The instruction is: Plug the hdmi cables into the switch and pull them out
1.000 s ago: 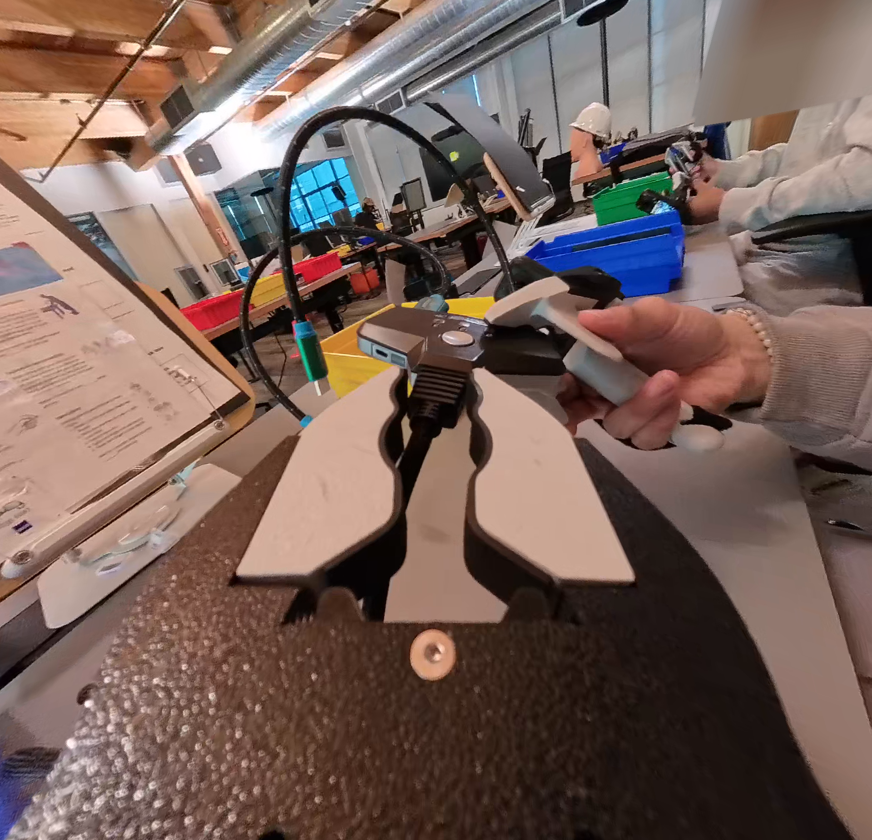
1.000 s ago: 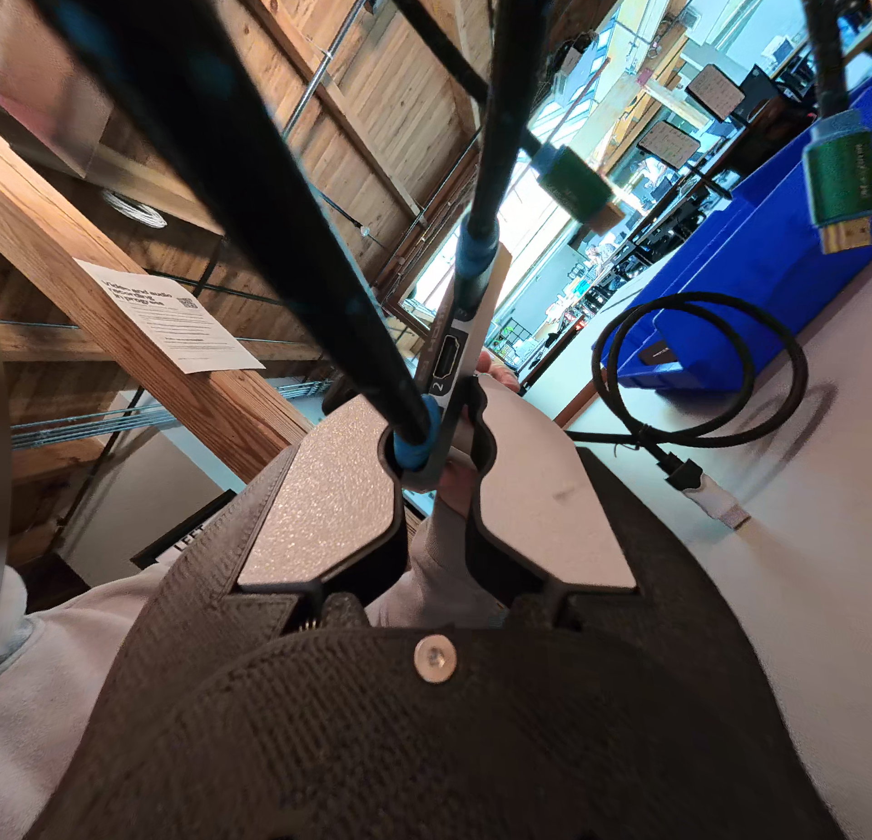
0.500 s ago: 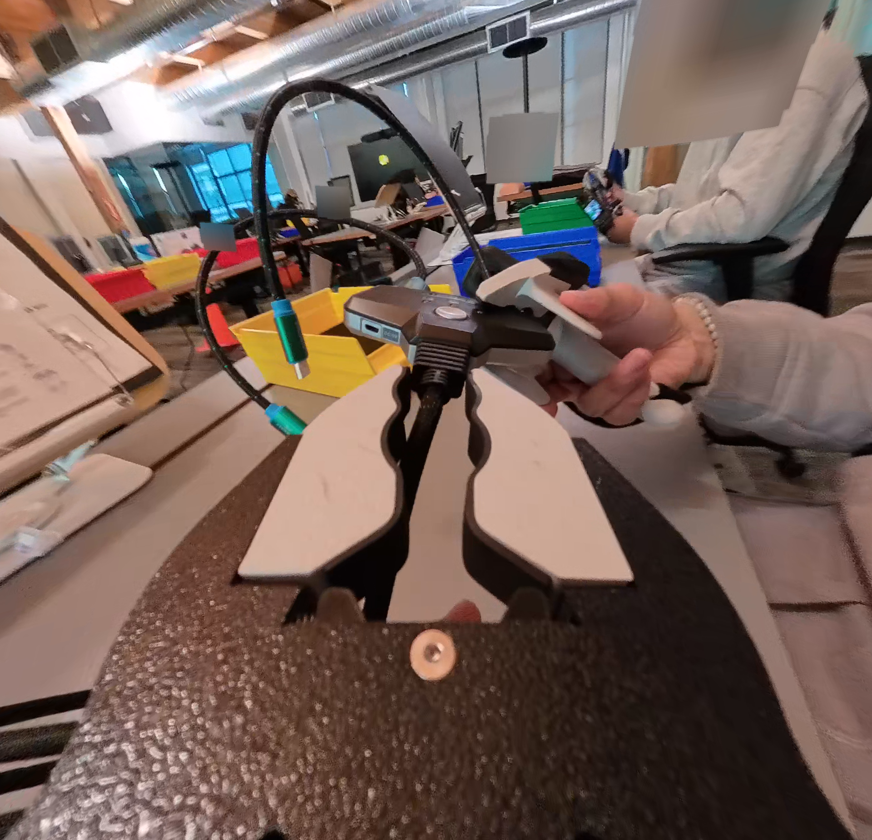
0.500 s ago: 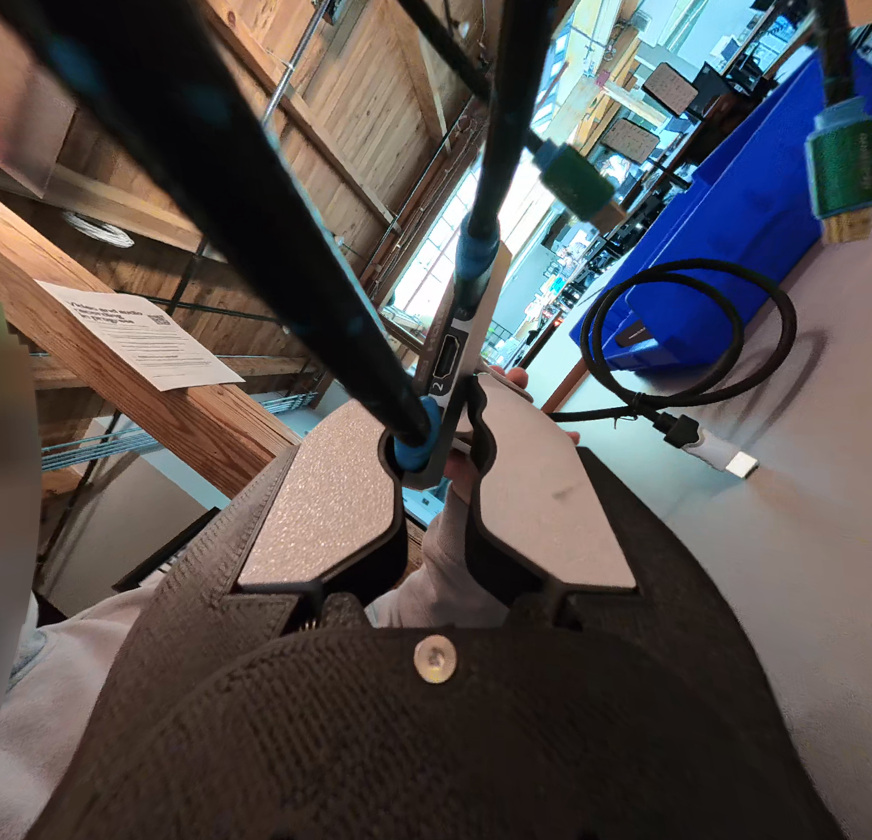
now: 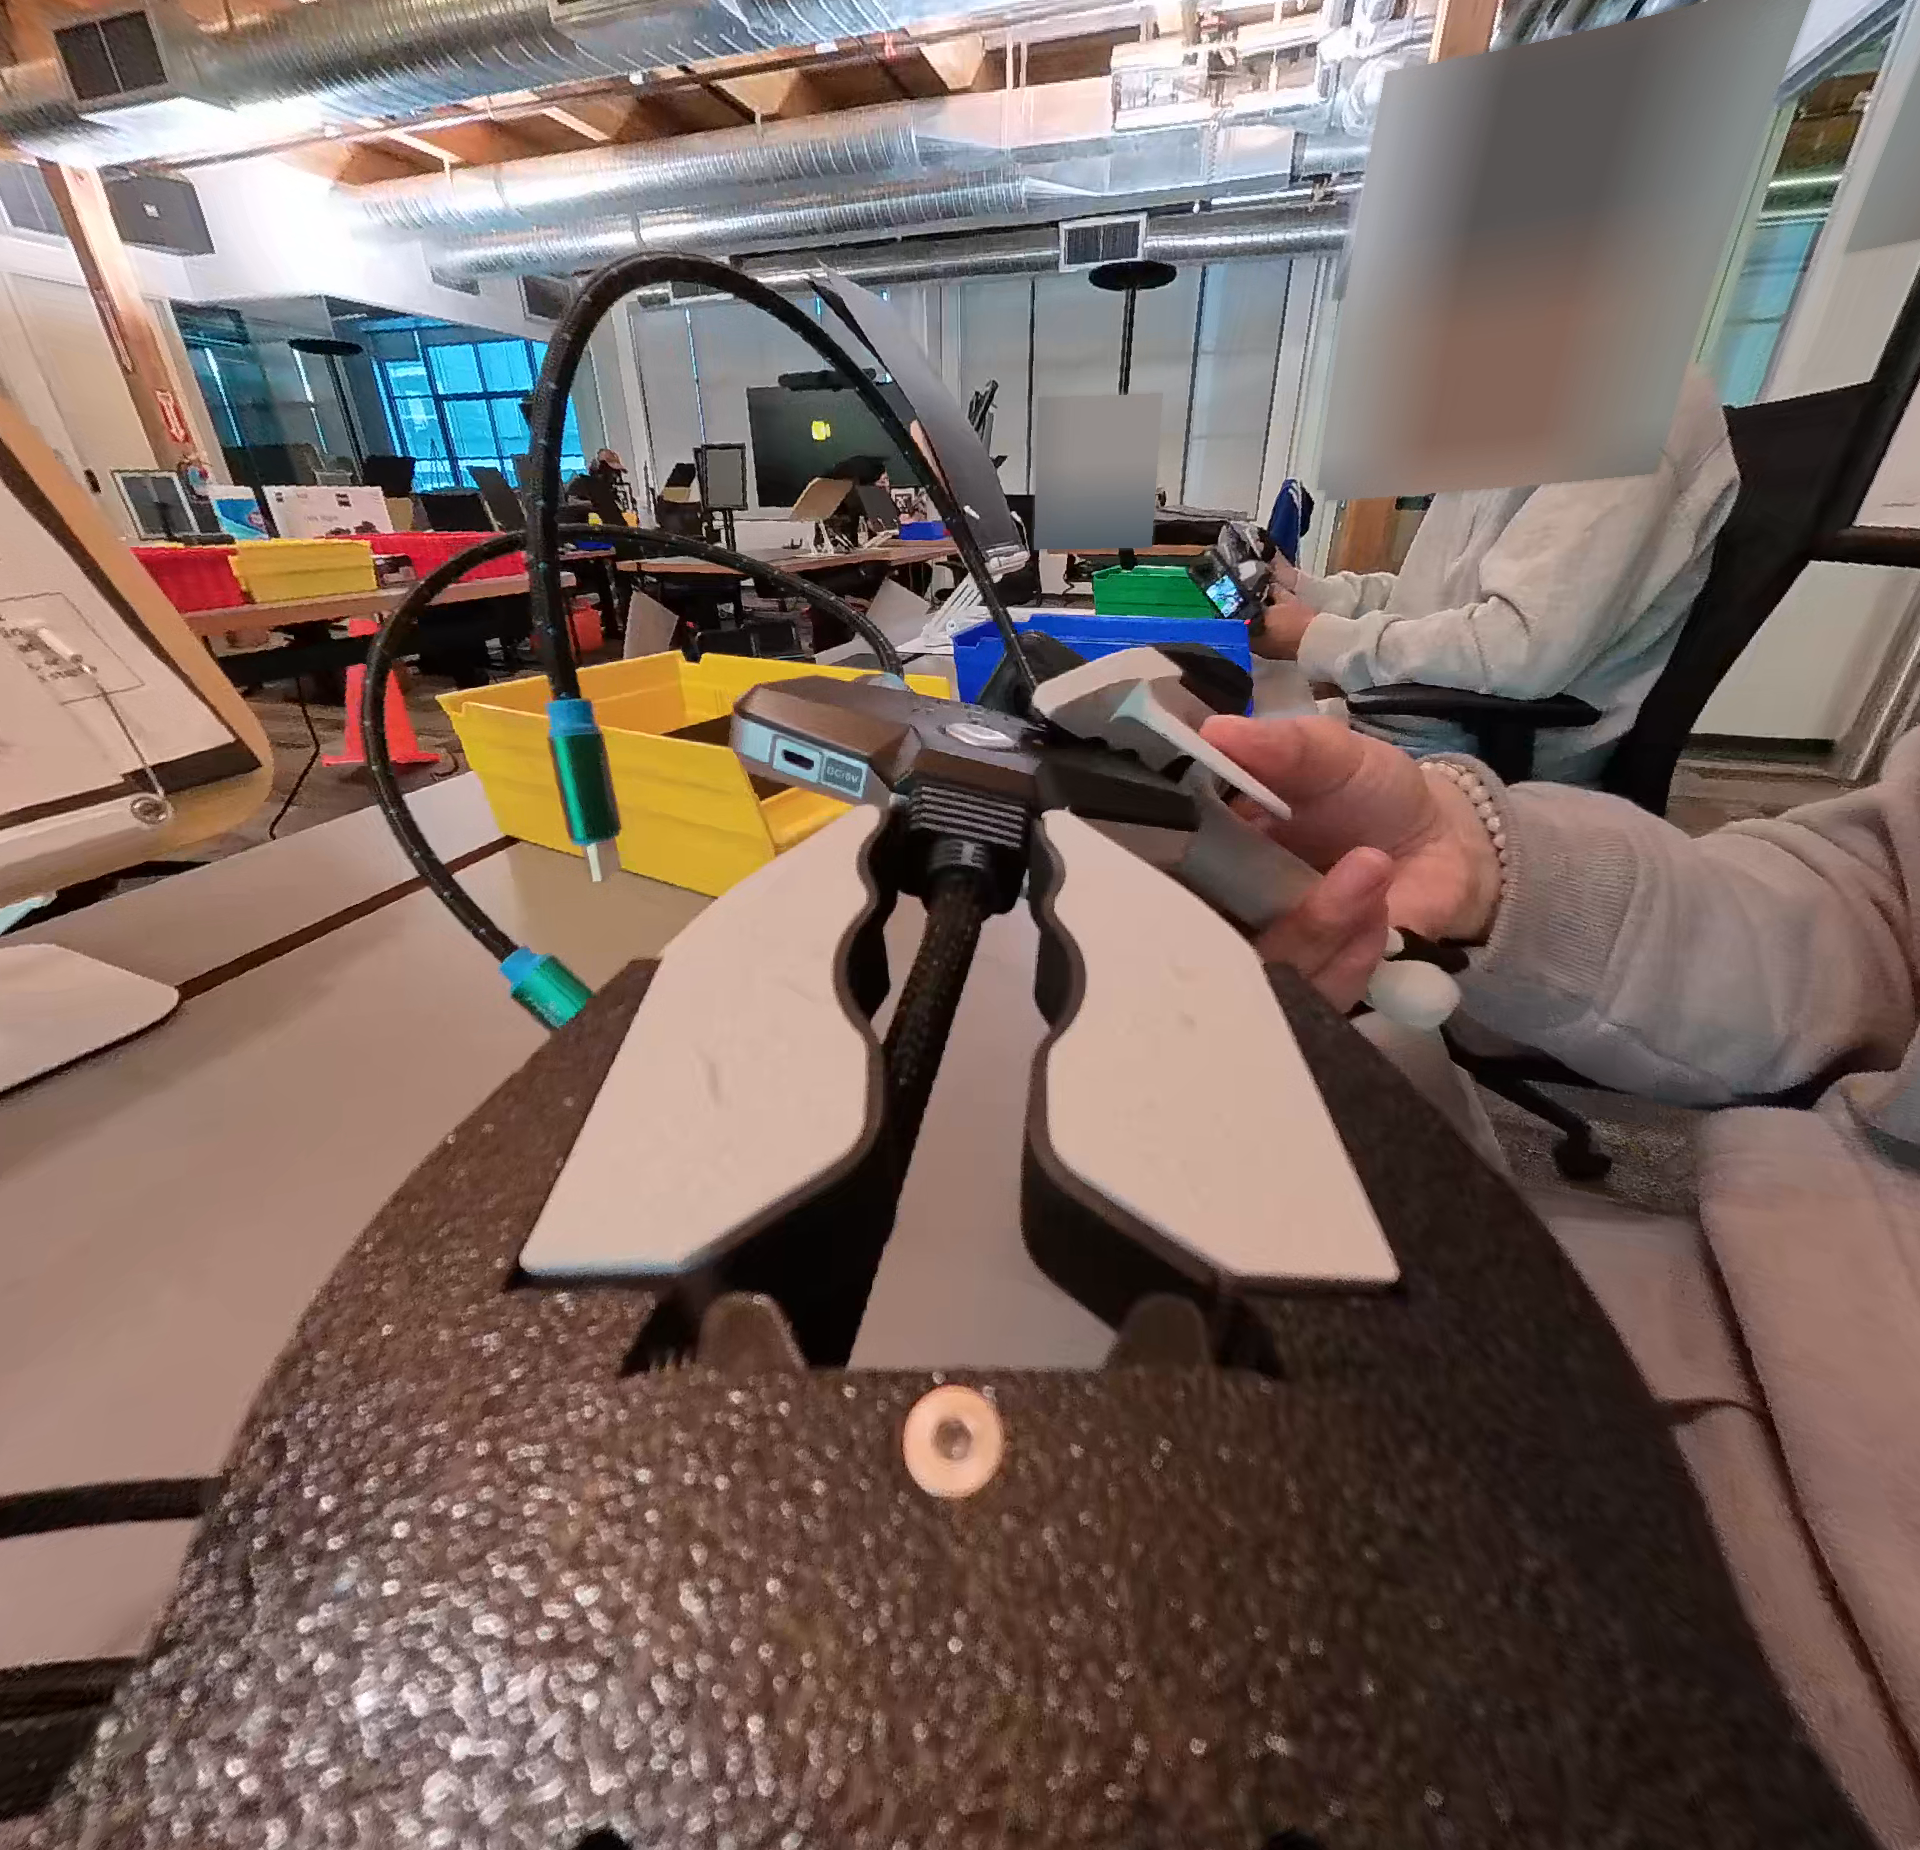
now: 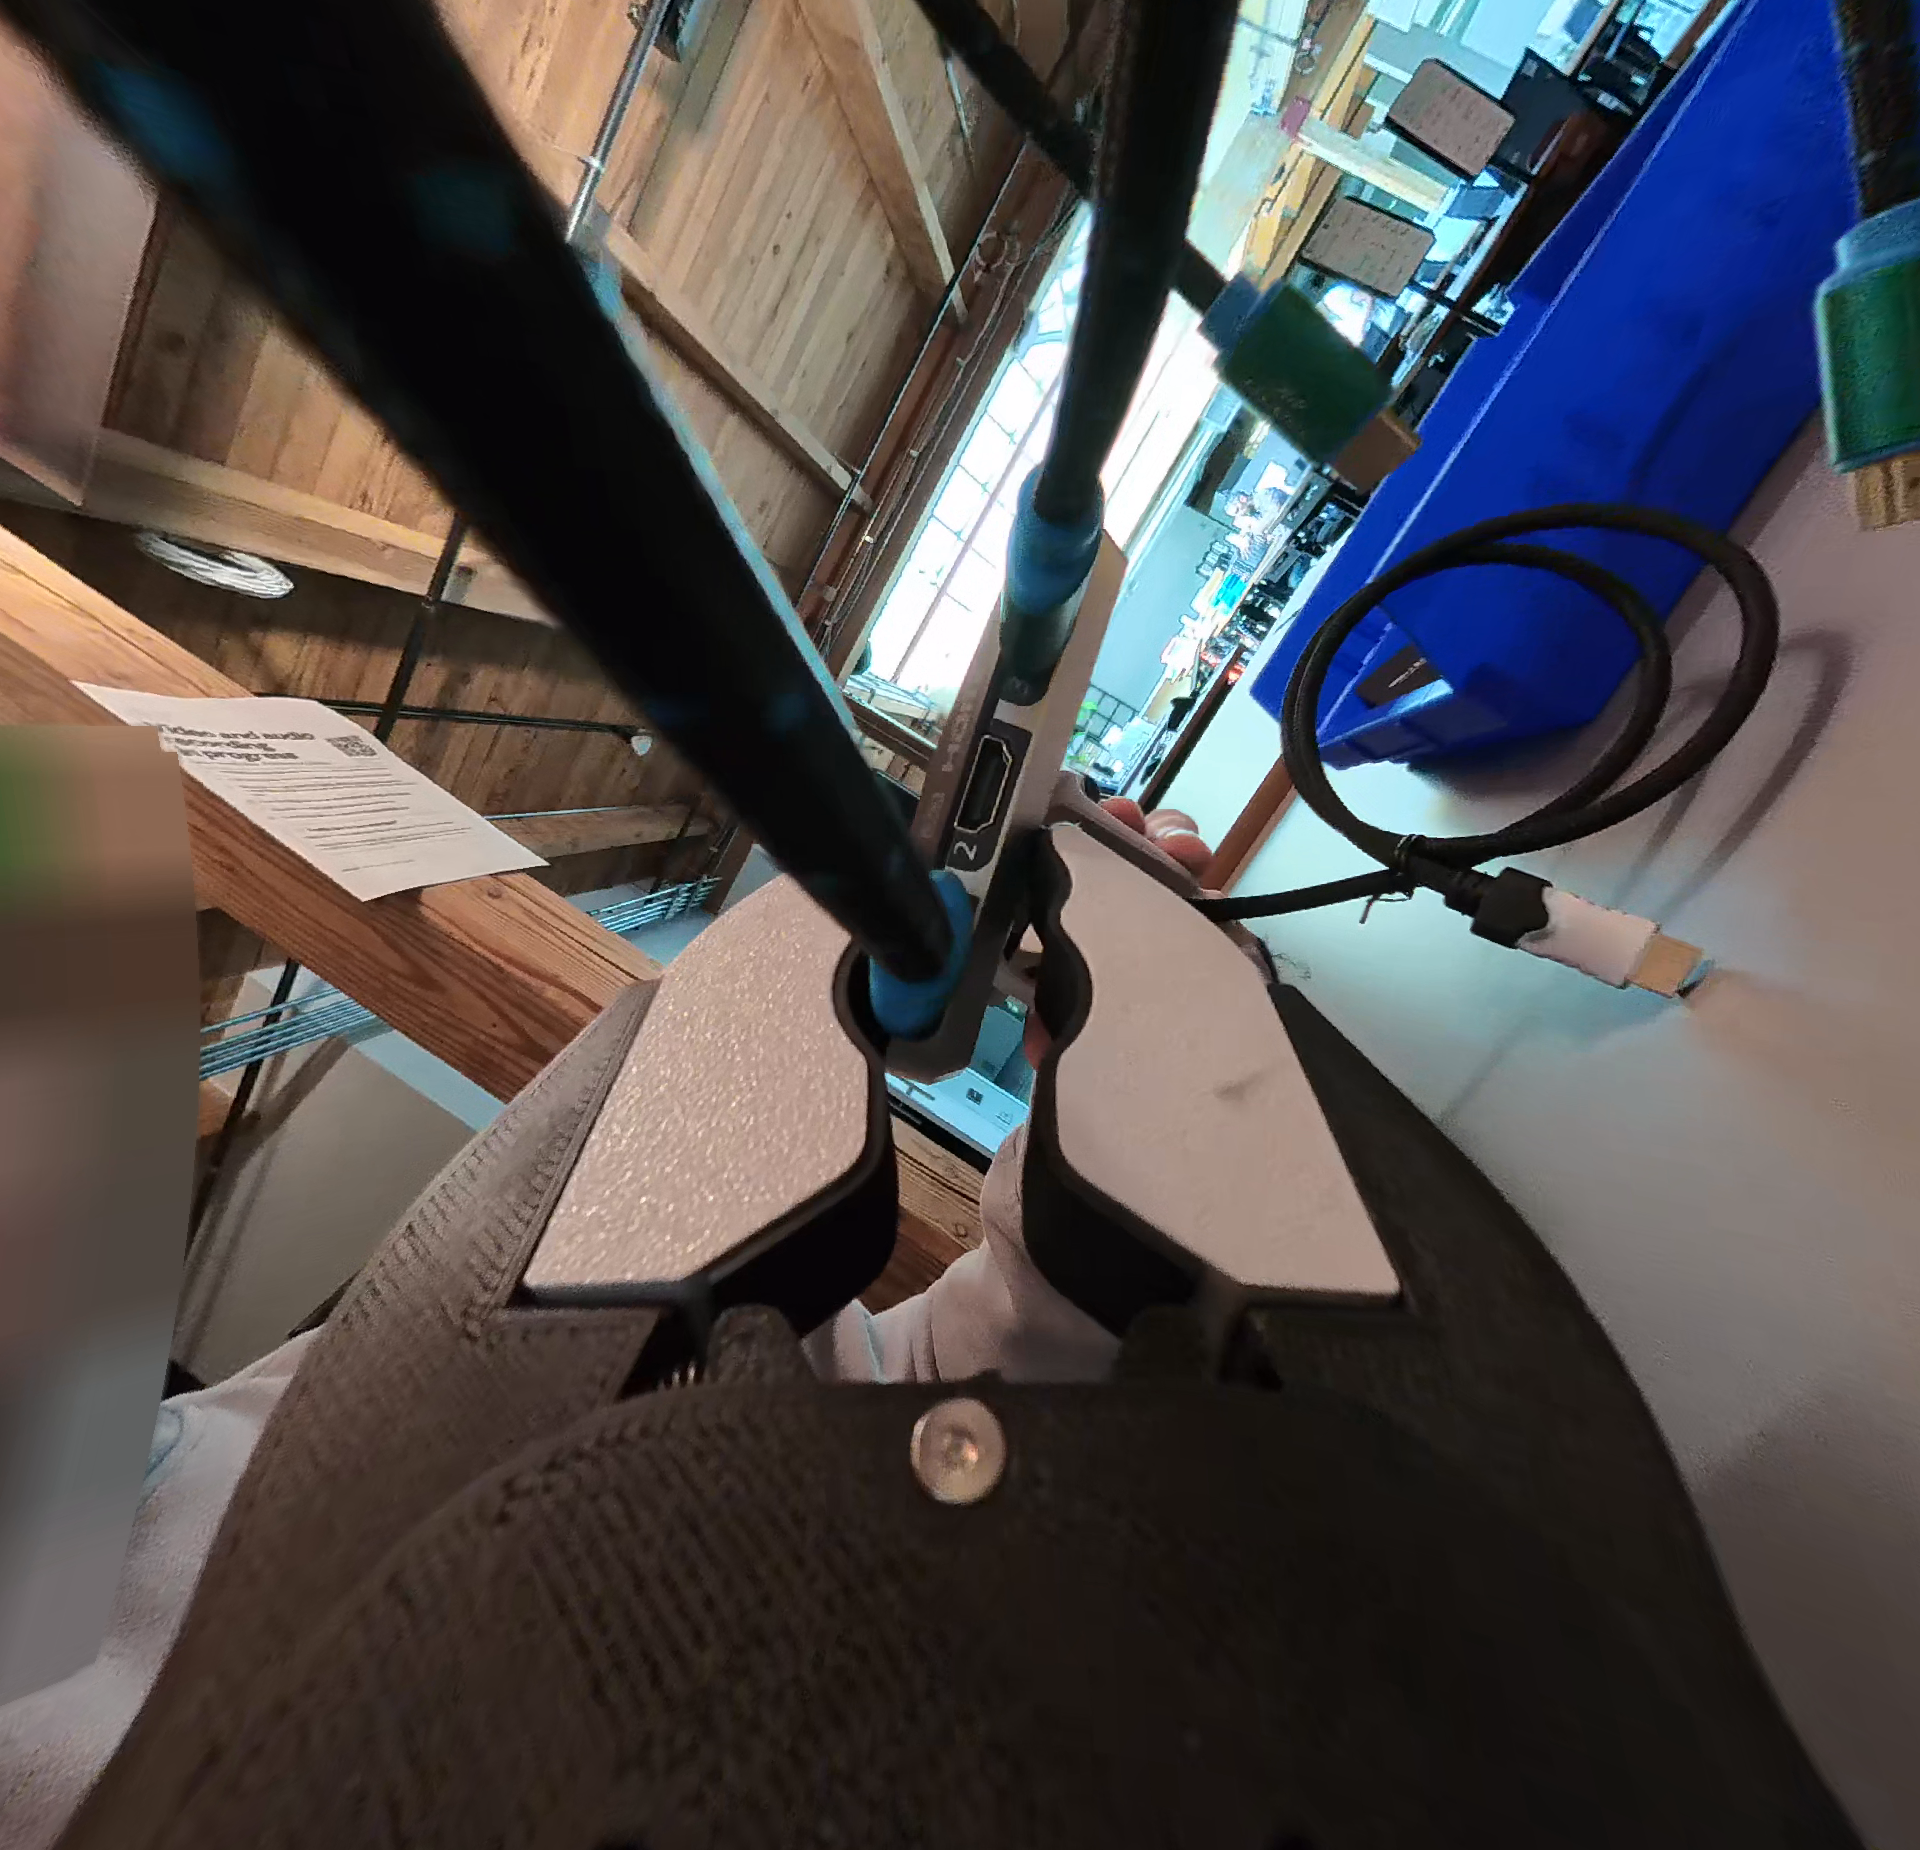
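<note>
The grey HDMI switch point(image 5: 831, 740) is held in the air over the table. My left gripper point(image 5: 956, 855) is shut on a black ribbed HDMI plug point(image 5: 966, 818) that sits in the switch's near side, and its braided cable runs back between the fingers. My right gripper point(image 5: 1060, 751) comes in from the right, held by a hand. In the right wrist view my right gripper point(image 6: 977, 948) is shut on the switch's point(image 6: 1039, 699) edge. Two braided cables with blue collars point(image 6: 1049, 553) are plugged into the switch. Their green plugs point(image 5: 584, 792) hang loose.
A coiled black cable point(image 6: 1507, 678) with a white-wrapped plug point(image 6: 1590, 938) lies on the table beside a blue bin point(image 6: 1621, 398). A yellow bin point(image 5: 665, 761) stands behind the switch. A document stand point(image 5: 83, 699) is at the left. A seated person point(image 5: 1538, 595) is at the right.
Both grippers keep their holds. The left wrist view has swung right, so the document stand has slid to the left edge. The hanging green plugs have shifted a little.
</note>
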